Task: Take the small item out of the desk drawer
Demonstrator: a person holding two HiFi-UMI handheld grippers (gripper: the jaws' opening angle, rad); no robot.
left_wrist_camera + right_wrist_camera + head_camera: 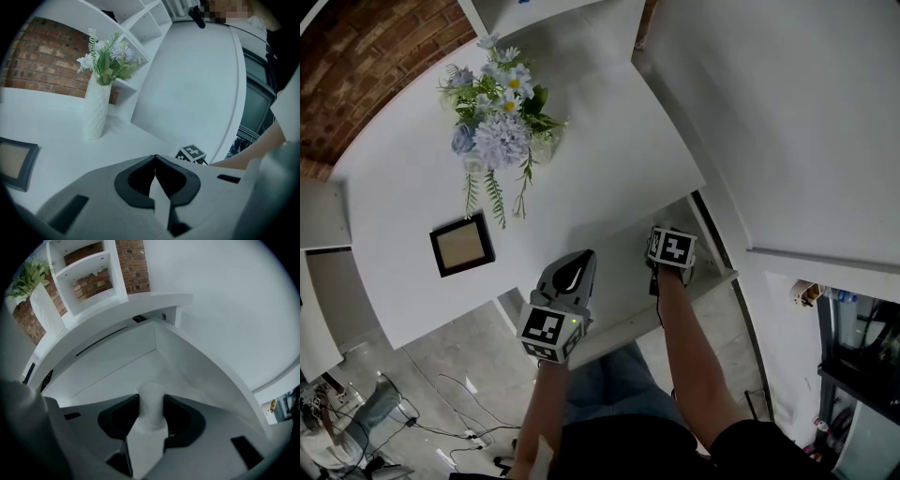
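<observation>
The white desk's drawer (623, 286) stands pulled out below the desktop edge. My right gripper (671, 253) reaches steeply down into it, and only its marker cube shows from the head view. In the right gripper view the jaws (152, 405) are shut on a small white cylindrical item (152, 399) that stands on the drawer floor (117, 378), with both dark pads against its sides. My left gripper (579, 259) hovers at the drawer's left, over the desk edge. Its jaws (154, 158) are shut tip to tip, and I see nothing between them.
On the white desk (609, 159) stand a white vase of flowers (502, 131) and a dark picture frame (461, 246). A white wall panel (769, 112) bounds the drawer's right side. White shelves (91, 273) back onto a brick wall. Cables lie on the floor (459, 412).
</observation>
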